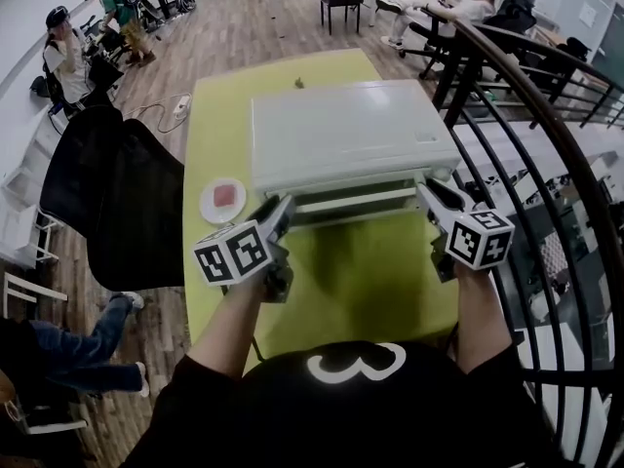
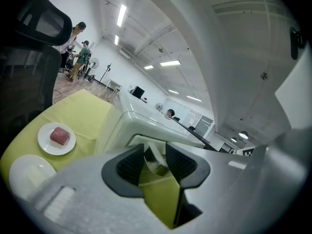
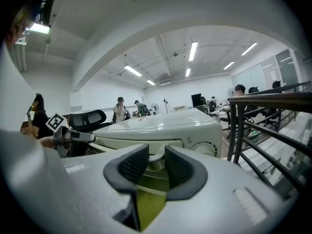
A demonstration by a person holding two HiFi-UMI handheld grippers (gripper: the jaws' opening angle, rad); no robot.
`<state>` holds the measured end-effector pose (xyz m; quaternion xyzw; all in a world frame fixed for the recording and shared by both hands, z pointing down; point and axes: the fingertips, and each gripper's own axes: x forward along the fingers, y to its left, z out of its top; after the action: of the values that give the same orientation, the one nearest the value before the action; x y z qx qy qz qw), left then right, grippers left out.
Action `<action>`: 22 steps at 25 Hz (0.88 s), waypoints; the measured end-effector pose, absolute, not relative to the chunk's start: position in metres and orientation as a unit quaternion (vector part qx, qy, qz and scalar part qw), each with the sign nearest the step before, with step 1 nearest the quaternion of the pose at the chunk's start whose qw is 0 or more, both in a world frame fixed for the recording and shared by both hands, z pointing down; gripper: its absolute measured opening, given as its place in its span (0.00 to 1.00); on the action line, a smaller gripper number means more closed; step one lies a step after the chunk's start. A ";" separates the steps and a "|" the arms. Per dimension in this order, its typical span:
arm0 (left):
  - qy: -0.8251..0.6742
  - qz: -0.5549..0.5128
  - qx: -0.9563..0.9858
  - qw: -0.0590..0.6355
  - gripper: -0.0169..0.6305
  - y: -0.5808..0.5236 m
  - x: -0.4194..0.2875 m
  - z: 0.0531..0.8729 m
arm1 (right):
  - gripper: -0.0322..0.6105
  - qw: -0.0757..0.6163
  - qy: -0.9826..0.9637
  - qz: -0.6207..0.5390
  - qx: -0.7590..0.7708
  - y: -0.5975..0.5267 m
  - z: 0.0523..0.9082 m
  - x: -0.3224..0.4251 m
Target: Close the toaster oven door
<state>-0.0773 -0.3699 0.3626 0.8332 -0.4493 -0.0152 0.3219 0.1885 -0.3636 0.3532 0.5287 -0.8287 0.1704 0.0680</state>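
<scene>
Jaws on the left gripper (image 2: 155, 156) are pinching down to a narrow gap with one end of the white door handle (image 2: 157, 156) sitting between the ribbed pads. The right gripper (image 3: 156, 158) is doing the same at the handle's other end (image 3: 156, 155), so both appear to be clamping it. From the head view, the handle (image 1: 356, 199) is running across the front of the toaster oven (image 1: 351, 130), which is standing on the yellow-green table (image 1: 219, 115). The door is leaning out from the oven face rather than lying flush, though how far is hard to tell. The closing swing is probably just getting under way. The next move is calling for both grippers to lift and push together, evenly, until the door seats. A plate (image 1: 207, 209) is sitting just left of the oven.
</scene>
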 end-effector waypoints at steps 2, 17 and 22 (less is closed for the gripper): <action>-0.447 -0.018 0.833 0.325 0.24 -0.371 -0.077 0.365 | 0.20 0.065 -0.827 0.170 0.531 -0.365 0.355 0.189; -0.438 -0.007 0.846 0.304 0.29 -0.369 -0.079 0.361 | 0.21 0.084 -0.835 0.140 0.525 -0.367 0.350 0.194; -0.452 0.005 0.856 0.252 0.32 -0.344 -0.085 0.343 | 0.20 0.060 -0.850 0.115 0.510 -0.347 0.324 0.184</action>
<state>-0.0848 -0.3442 0.3426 0.8557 -0.4520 0.0049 0.2518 0.1842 -0.3468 0.3244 0.5099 -0.8503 0.1153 0.0601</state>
